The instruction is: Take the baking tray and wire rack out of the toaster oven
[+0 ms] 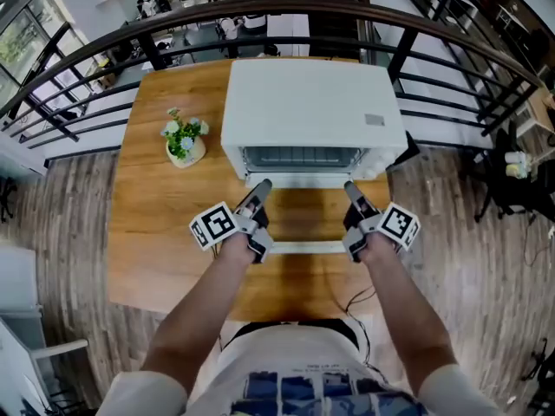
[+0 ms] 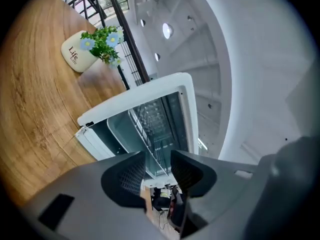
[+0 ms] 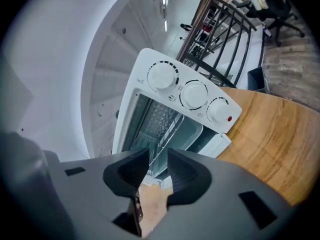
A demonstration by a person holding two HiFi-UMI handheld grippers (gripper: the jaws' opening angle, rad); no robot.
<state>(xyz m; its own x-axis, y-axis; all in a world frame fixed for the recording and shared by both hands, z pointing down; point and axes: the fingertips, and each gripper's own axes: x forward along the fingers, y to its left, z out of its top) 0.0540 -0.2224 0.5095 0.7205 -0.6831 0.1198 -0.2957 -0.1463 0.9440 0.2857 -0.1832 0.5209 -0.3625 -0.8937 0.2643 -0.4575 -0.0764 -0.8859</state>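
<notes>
Toaster oven [image 1: 312, 115] stands open. Left gripper [image 1: 258, 187] and right gripper [image 1: 353, 189] aim at wire rack [image 3: 160, 116], jaws released, empty; likely for an even pull.

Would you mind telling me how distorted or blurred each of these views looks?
Head view: evenly lit and sharp, with mild barrel warp at the table edges. Left gripper view: heavy fisheye, black corners, oven tilted. Right gripper view: same warp, knobs crisp.
</notes>
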